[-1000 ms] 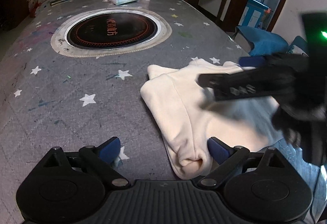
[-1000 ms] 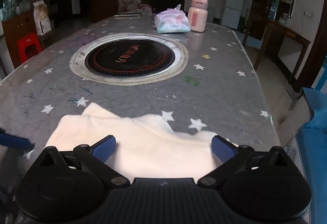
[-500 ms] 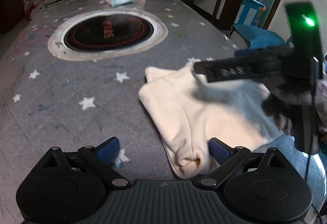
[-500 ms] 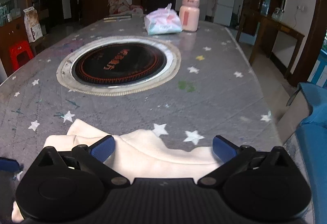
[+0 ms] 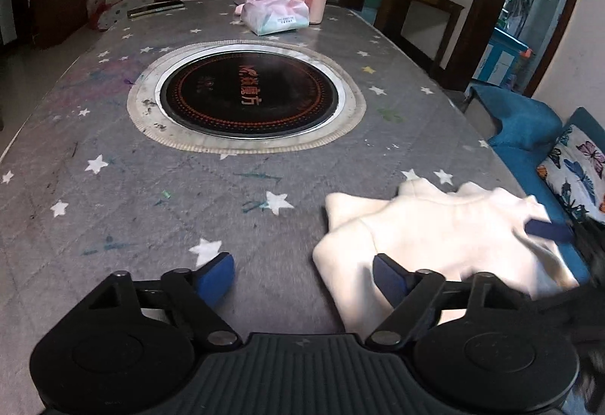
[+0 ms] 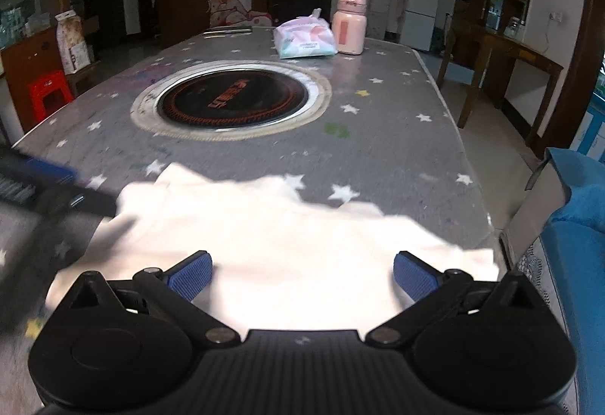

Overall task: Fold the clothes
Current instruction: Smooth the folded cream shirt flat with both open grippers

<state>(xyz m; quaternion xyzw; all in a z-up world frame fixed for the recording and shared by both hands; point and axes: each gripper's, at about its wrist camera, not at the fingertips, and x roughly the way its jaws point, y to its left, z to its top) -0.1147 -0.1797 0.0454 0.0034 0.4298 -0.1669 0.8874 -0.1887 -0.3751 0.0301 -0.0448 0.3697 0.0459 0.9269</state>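
Presently we find both grippers spread over a cream garment on the starred table.

From the left wrist view, we note the left gripper (image 5: 303, 277) with jaws wide apart, holding nothing; the cream garment (image 5: 435, 237) lies folded near the table's (image 5: 113, 188) right edge, its corner beside the right pad. From the right wrist view, the right gripper (image 6: 302, 273) hangs spread above the garment (image 6: 283, 244), gripping nothing; a tissue pack (image 6: 306, 42) and pink bottle (image 6: 351, 23) stand beyond the round hotplate (image 6: 234, 99).

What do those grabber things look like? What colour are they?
Both look alike. The left gripper and right gripper are black plastic, with two round discs and a ribbed middle plate, silver pivot screws, and angled arms. Their fingertips wear blue dimpled pads. No cables or sleeves show.
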